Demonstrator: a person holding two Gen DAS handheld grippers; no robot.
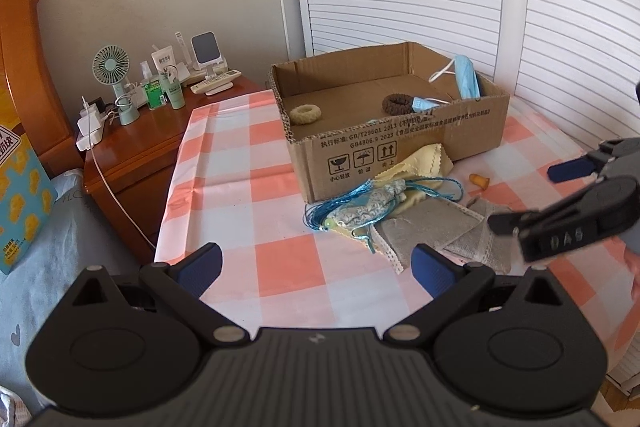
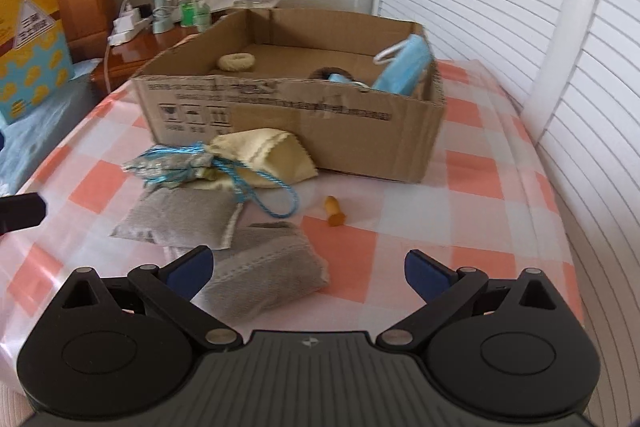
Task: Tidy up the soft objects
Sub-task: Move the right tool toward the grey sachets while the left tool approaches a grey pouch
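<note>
- Black left gripper (image 1: 316, 265), low in its frame, has its jaws spread wide over the checked cloth (image 1: 240, 155), holding nothing.
- Right gripper (image 2: 308, 273) is likewise spread and empty, just above a grey pouch (image 2: 264, 281).
- Mid-frame lie a second grey pouch (image 2: 180, 217), a blue-corded bundle (image 2: 172, 165), a yellow cloth (image 2: 260, 155) and an orange nub (image 2: 335, 213).
- Farther, the box (image 2: 320, 131) holds a scrunchie (image 2: 236, 62) and a mask (image 2: 404, 65).

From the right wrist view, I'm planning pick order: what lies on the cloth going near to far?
Near grey pouch → orange cap → yellow cloth → cardboard box.
</note>
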